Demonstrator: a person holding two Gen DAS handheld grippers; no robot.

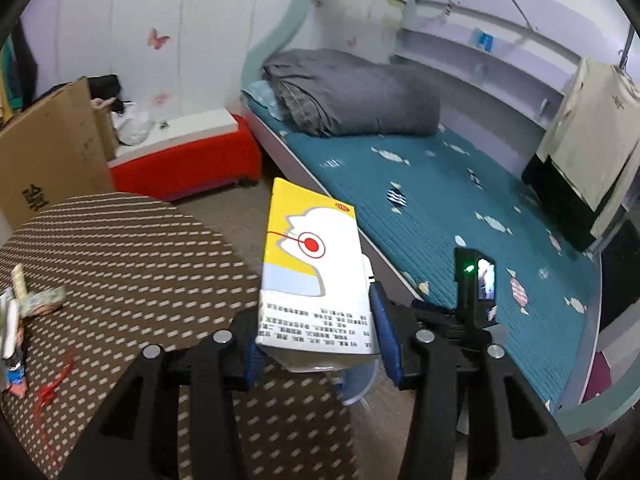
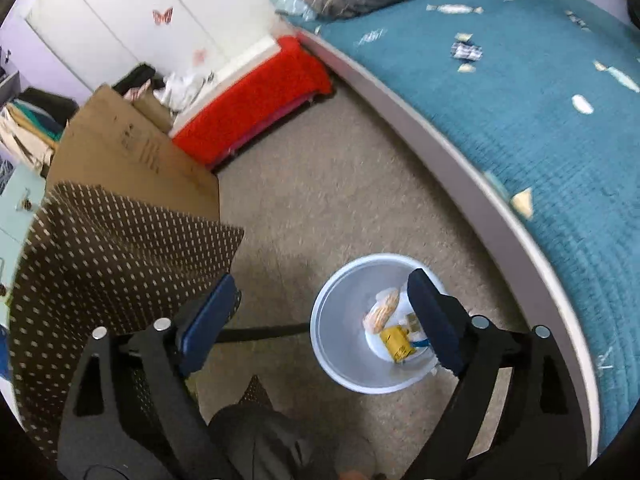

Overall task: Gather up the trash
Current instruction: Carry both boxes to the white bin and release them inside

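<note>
Left gripper (image 1: pixel 316 344) clamped on box (image 1: pixel 312 268), long axis pointing forward, bin (image 1: pixel 358 384) just below behind it. Right gripper (image 2: pixel 320 320) apart, empty, over bin (image 2: pixel 344 320) holding wrappers (image 2: pixel 394 334). More trash (image 1: pixel 36 300) on worktop (image 1: pixel 120 248).

Soft even light, blurred fisheye edges

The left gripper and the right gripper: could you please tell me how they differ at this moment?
The left gripper is shut on a yellow and white box, while the right gripper is open and holds nothing. The left gripper sits above the edge of the patterned table, facing the bed; the right gripper hangs over the pale blue bin on the floor, which already contains trash. Both have black frames with blue pads.
</note>
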